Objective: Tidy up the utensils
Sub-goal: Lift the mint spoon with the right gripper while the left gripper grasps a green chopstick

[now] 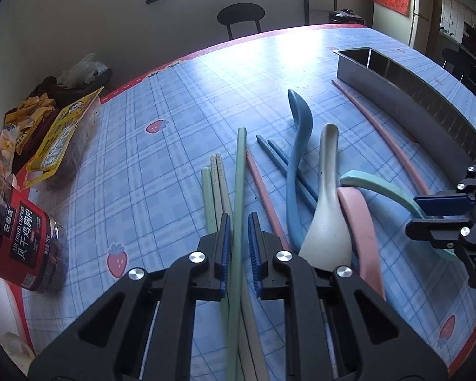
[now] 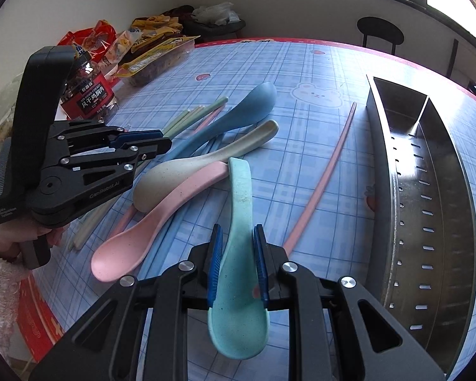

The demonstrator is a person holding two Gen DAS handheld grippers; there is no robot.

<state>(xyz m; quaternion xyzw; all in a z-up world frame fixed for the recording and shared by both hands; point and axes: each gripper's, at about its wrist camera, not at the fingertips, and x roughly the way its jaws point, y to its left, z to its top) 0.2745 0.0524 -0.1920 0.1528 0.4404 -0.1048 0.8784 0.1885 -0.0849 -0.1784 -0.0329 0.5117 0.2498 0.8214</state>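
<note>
Spoons and chopsticks lie on the blue checked tablecloth [image 1: 149, 165]. My left gripper [image 1: 239, 225] straddles a green chopstick [image 1: 239, 171]; small gaps show on both sides, so it looks open. My right gripper [image 2: 237, 238] is shut on the teal spoon [image 2: 238, 285] at its neck, the handle resting on the pink spoon [image 2: 161, 216]; it also shows in the left wrist view [image 1: 441, 212]. A white spoon [image 1: 325, 203], a blue spoon [image 1: 296, 171], blue chopsticks [image 1: 279, 158] and pink chopsticks [image 1: 263, 187] lie between them. The steel utensil holder [image 2: 428, 209] stands to the right.
A single pink chopstick [image 2: 327, 171] lies along the holder's left side. A red-labelled snack jar [image 1: 25, 241] and snack packets [image 1: 57, 136] stand at the table's left edge. A black chair [image 1: 241, 16] stands beyond the far edge.
</note>
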